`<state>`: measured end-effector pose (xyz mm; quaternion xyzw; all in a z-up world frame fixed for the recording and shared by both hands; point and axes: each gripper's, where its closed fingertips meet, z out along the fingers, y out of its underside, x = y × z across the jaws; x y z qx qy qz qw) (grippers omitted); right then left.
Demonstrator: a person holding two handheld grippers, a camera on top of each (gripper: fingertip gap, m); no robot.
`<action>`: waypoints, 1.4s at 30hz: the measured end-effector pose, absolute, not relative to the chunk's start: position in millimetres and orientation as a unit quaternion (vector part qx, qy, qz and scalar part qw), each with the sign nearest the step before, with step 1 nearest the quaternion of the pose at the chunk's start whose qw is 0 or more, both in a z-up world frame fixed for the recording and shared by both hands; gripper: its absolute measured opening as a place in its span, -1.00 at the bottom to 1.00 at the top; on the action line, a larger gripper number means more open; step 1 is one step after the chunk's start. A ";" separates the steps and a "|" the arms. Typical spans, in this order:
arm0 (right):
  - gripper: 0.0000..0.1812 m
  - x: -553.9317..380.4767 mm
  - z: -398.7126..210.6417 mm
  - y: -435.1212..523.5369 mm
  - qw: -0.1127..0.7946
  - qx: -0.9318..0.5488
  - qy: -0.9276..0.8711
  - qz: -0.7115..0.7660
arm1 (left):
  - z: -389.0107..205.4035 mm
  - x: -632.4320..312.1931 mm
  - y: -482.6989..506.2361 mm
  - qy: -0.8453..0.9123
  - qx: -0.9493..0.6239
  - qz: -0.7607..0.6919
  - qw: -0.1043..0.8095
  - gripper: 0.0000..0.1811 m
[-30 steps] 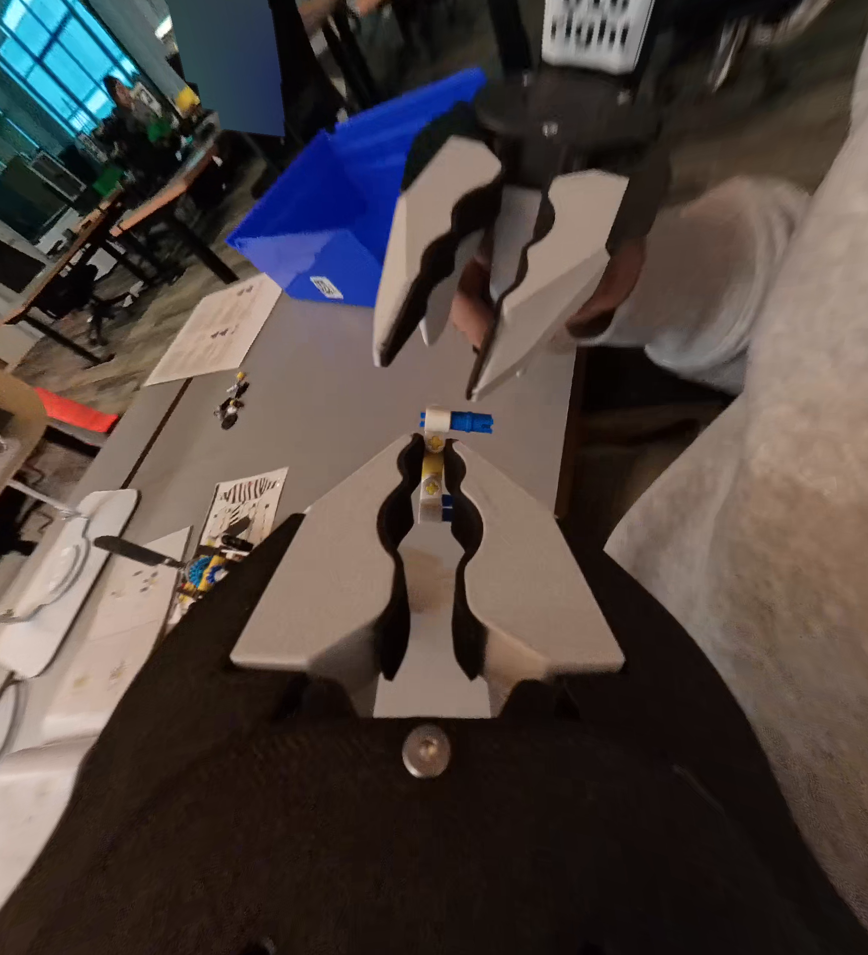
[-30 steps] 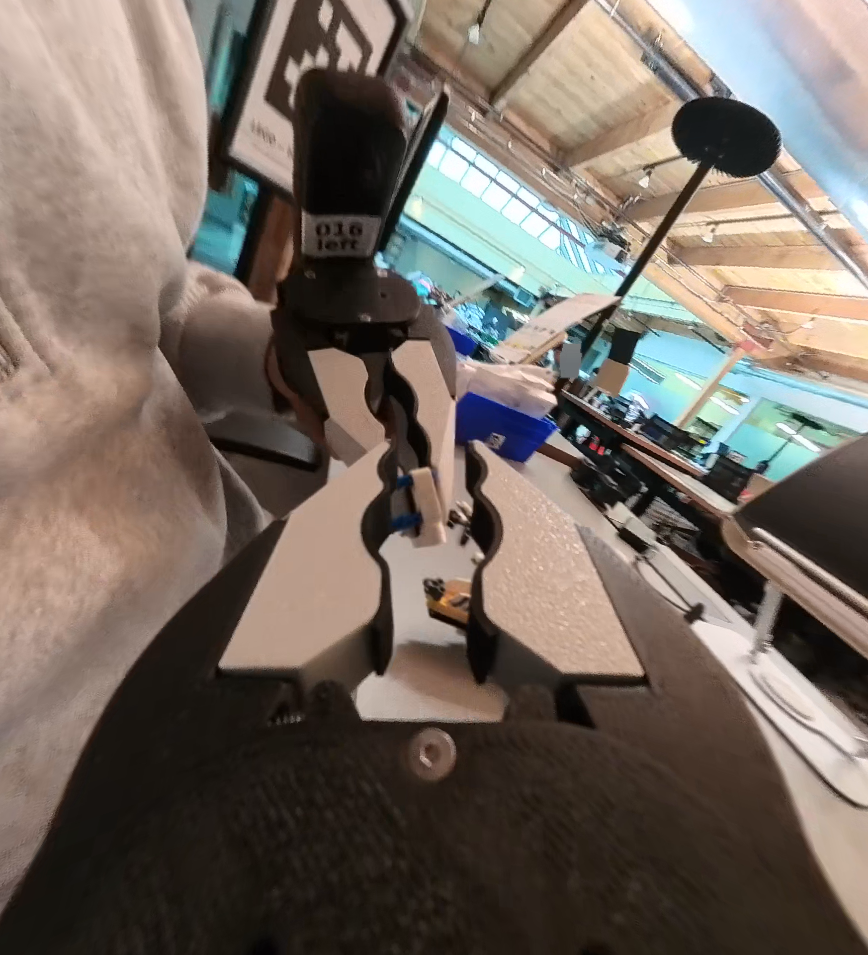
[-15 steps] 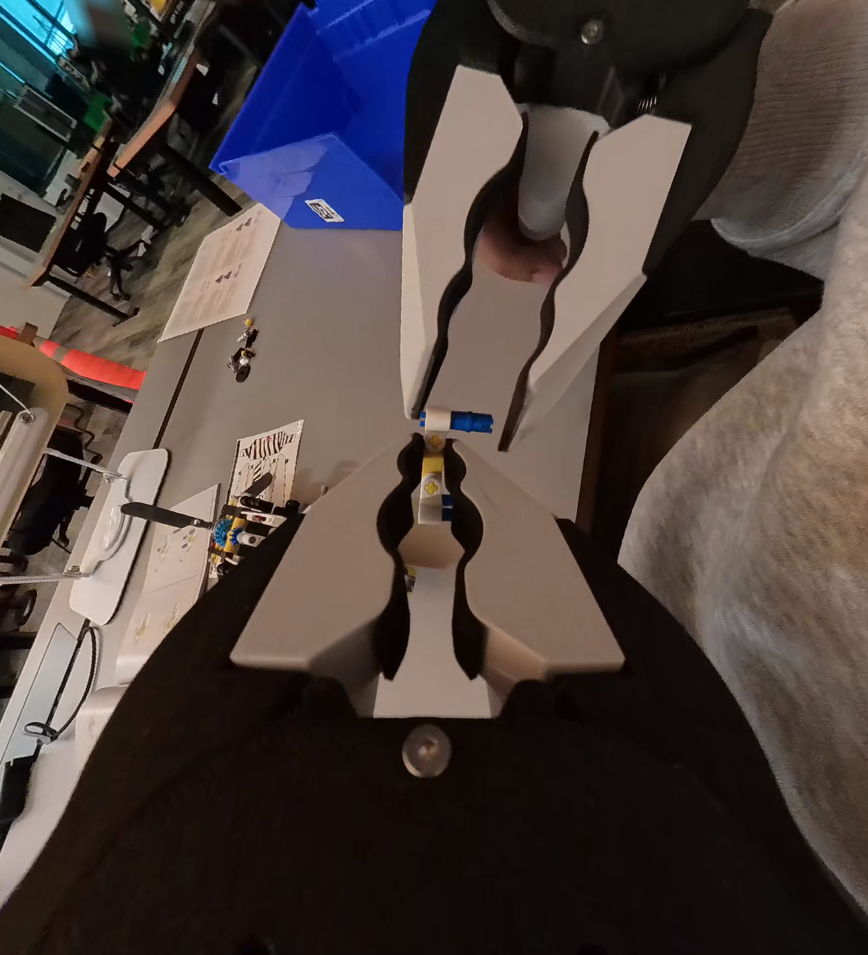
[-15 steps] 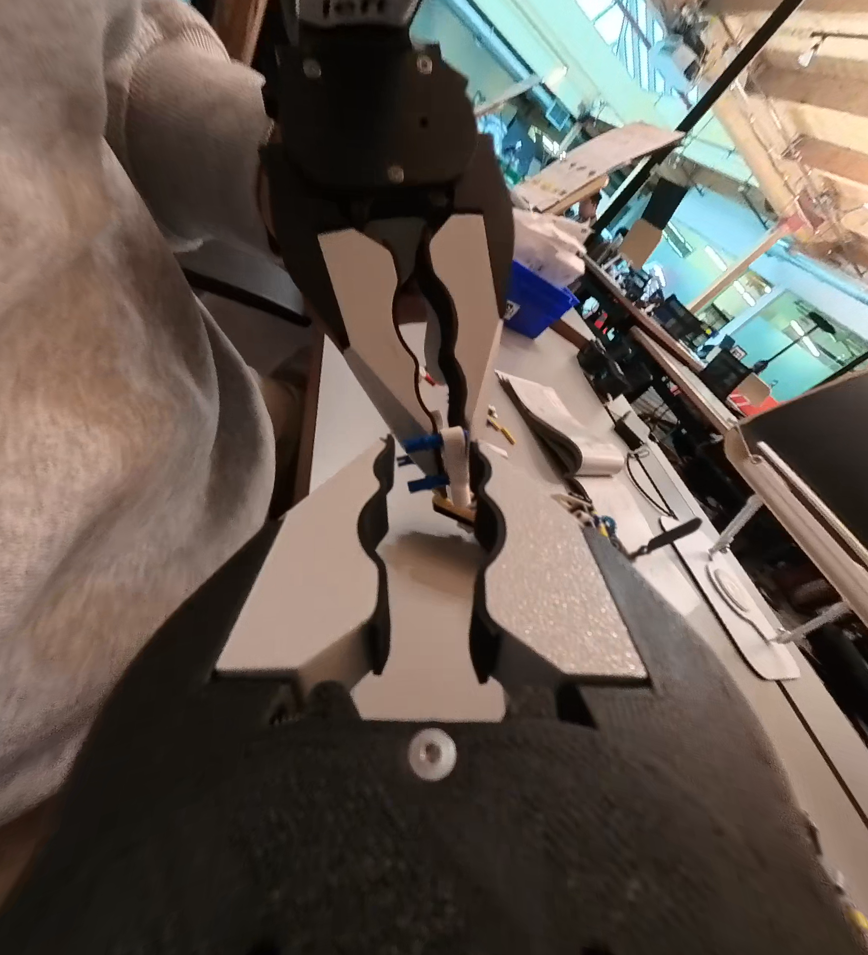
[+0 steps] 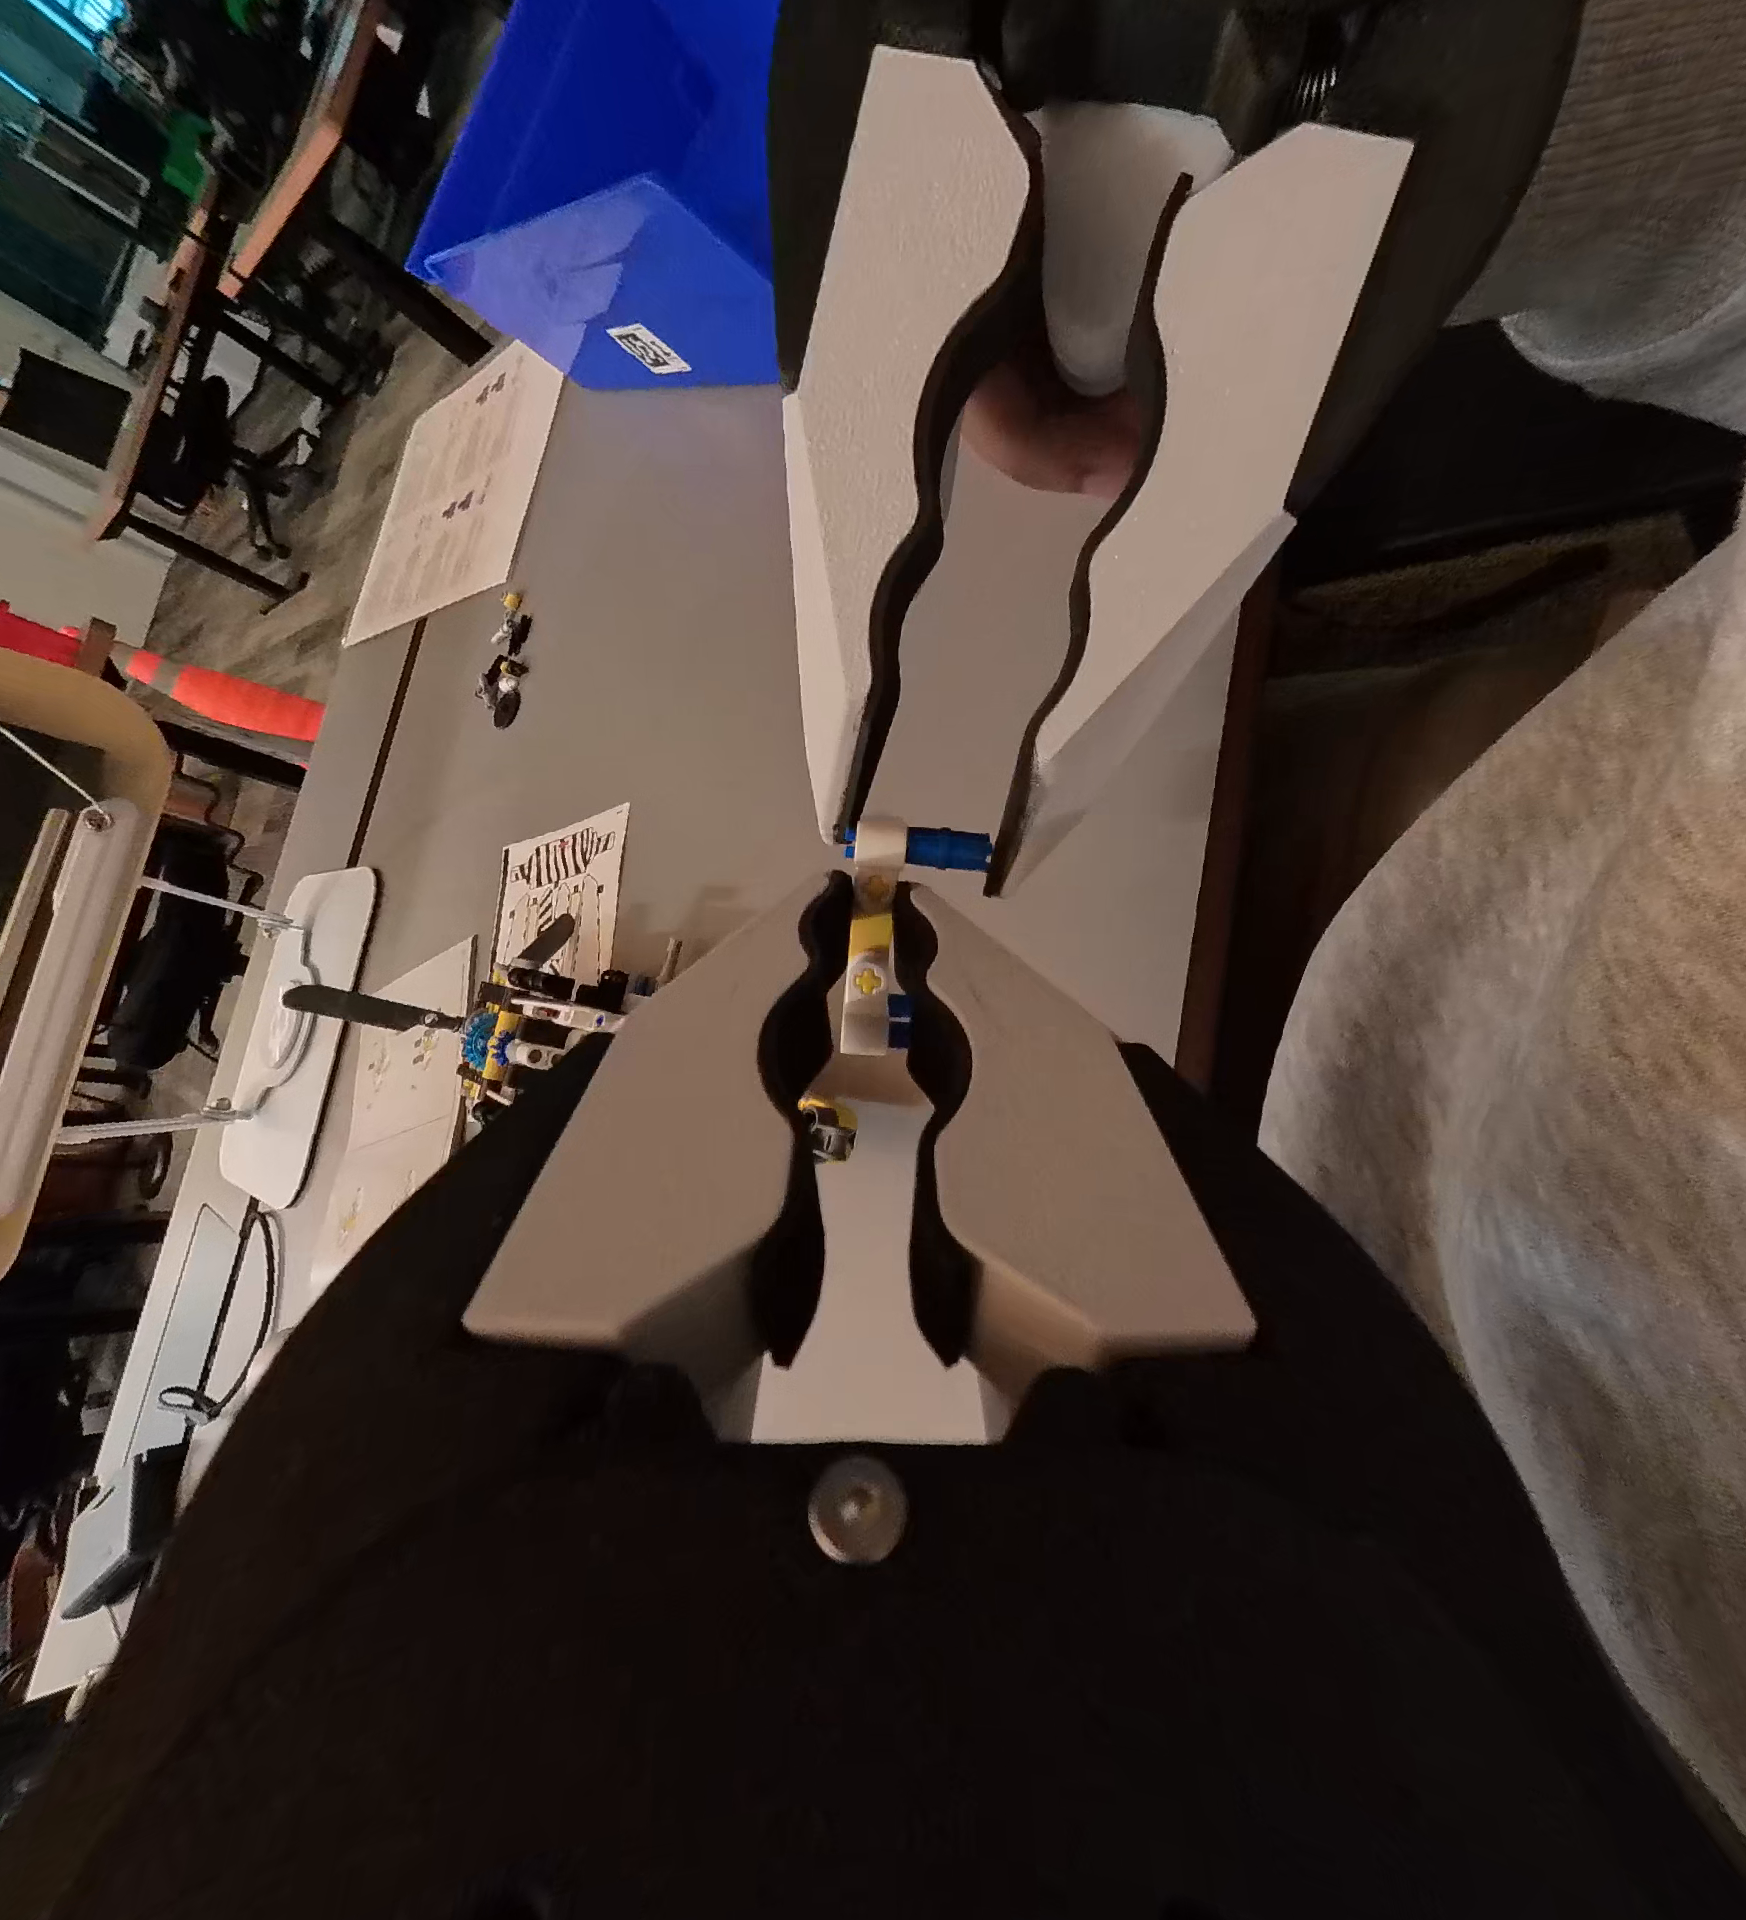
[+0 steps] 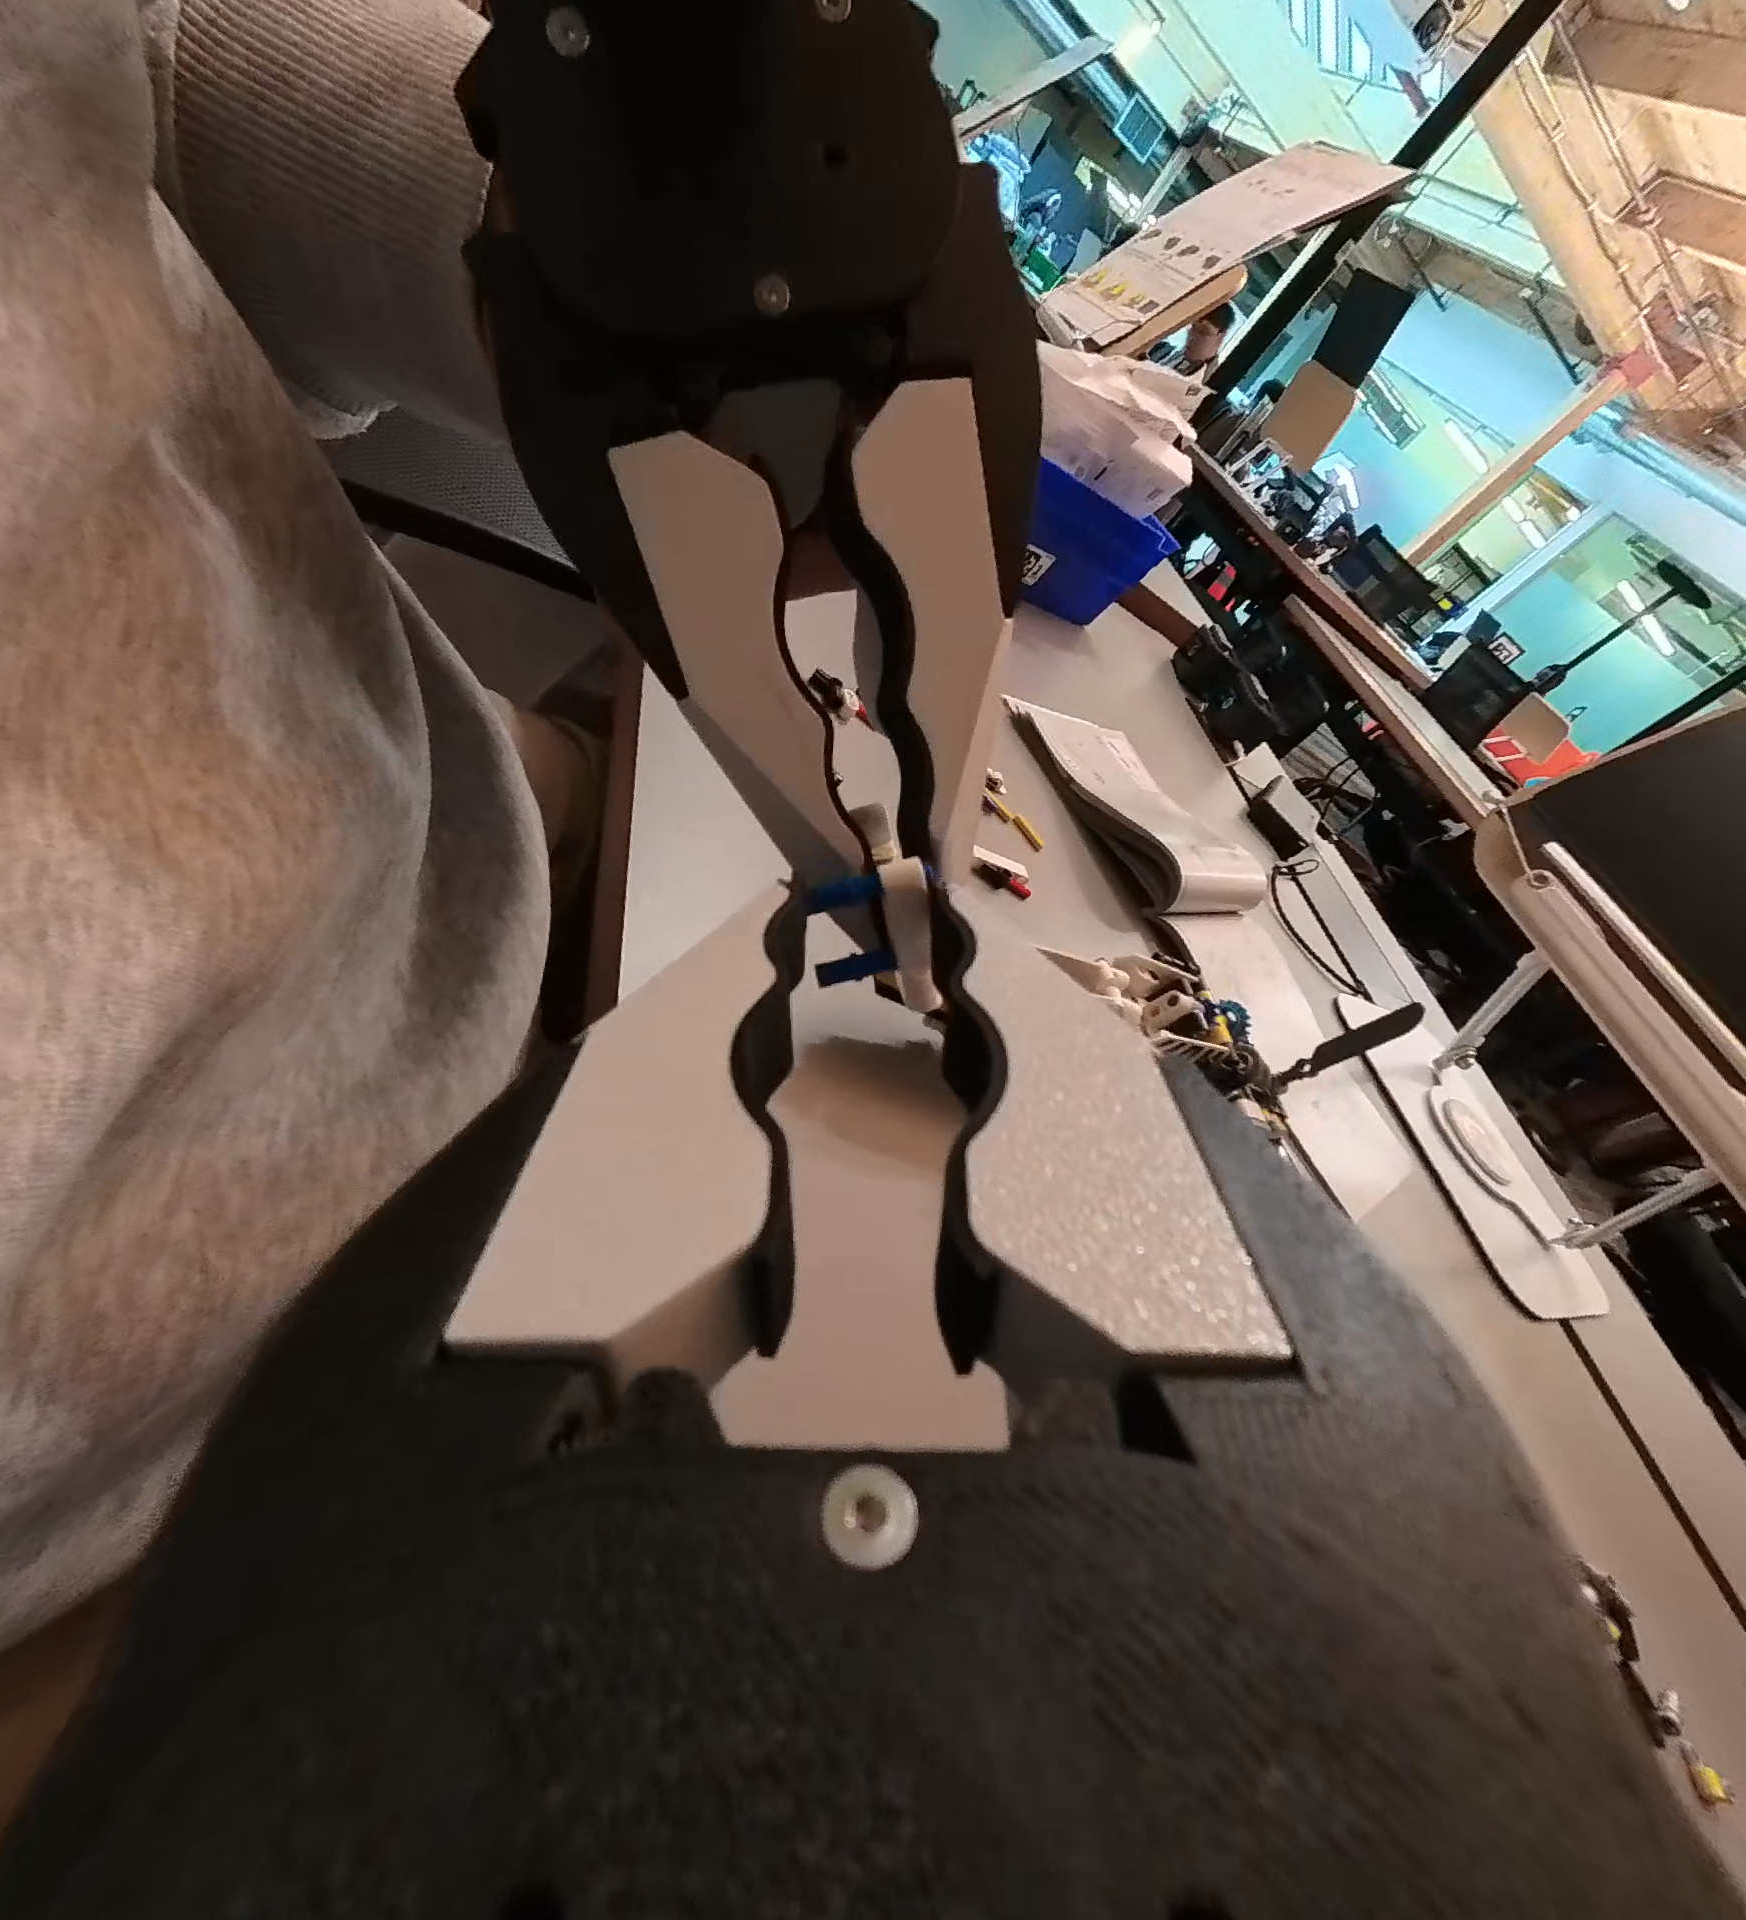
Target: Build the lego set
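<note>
The grey worktop (image 5: pixel 661 582) carries a blue bin (image 5: pixel 599 260) at its far end, past the gripper tips, shown fully only in the left wrist view. The right wrist view alone shows an open booklet (image 6: pixel 1149 831) beside the tips. The half-built model (image 5: pixel 526 1023) lies left of the left gripper (image 5: pixel 874 899), which is clamped on a small white lego piece (image 5: pixel 871 987) with blue pins. The right gripper (image 5: pixel 919 847) meets it from opposite, its fingers apart, tips bracketing the upper blue pin (image 5: pixel 942 847).

Sticker on the blue bin (image 5: pixel 599 281) — its print too small to read.
</note>
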<state>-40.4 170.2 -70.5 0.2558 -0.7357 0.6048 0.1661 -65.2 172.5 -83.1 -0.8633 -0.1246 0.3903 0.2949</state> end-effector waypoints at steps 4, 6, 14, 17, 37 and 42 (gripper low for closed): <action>-0.77 -39.4 -68.9 170.7 0.166 0.258 -0.733 0.607 | -81.5 -64.2 174.3 -0.127 -0.862 0.386 0.301 -0.95; -0.77 -39.0 -69.5 170.3 0.161 0.257 -0.735 0.606 | -82.8 -63.5 174.9 -0.126 -0.865 0.384 0.297 -0.95; -0.77 -38.0 -70.3 172.5 0.143 0.246 -0.745 0.603 | -83.3 -62.9 176.3 -0.135 -0.867 0.376 0.297 -0.95; -0.77 -38.1 -70.8 172.9 0.142 0.243 -0.747 0.603 | -83.7 -62.9 176.4 -0.137 -0.868 0.374 0.296 -0.95; -0.84 -43.2 -74.5 174.0 0.150 0.234 -0.765 0.580 | -88.6 -63.9 178.0 -0.138 -0.873 0.367 0.290 -0.96; -0.84 -45.3 -71.4 168.5 0.151 0.231 -0.751 0.599 | -86.0 -67.4 174.1 -0.143 -0.866 0.377 0.295 -0.95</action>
